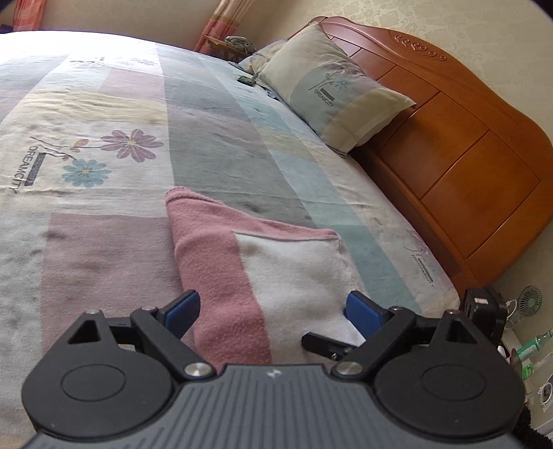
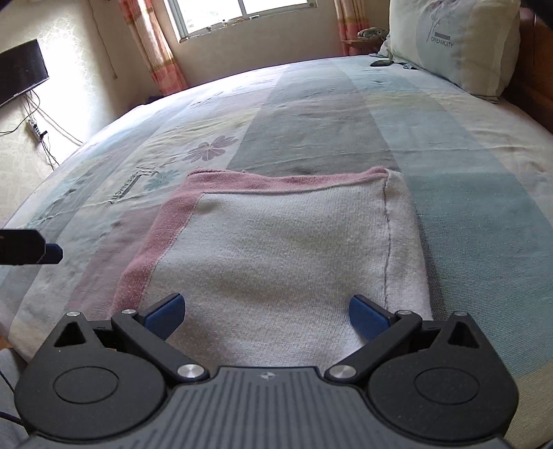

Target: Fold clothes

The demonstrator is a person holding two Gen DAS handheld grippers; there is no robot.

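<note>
A folded cloth [image 1: 287, 273], white with a pink border [image 2: 276, 248], lies flat on the patterned bed sheet [image 1: 103, 172]. My left gripper [image 1: 273, 311] hovers over the cloth's near edge with its blue pads [image 1: 183, 311] wide apart and nothing between them. My right gripper [image 2: 266, 311] stands open over the near white part of the cloth, and its pads [image 2: 366, 312] press on nothing. One finger of the left gripper [image 2: 38, 247] pokes in at the left edge of the right wrist view, beside the cloth's pink side.
A pillow [image 1: 338, 93] leans on the wooden headboard [image 1: 449, 155] at the far right. A small dark object [image 1: 246, 80] lies on the bed near the pillow. Beyond the bed are a window [image 2: 242, 13], curtains and a wall screen [image 2: 20, 72]. A fan [image 1: 528, 300] sits past the bed's right edge.
</note>
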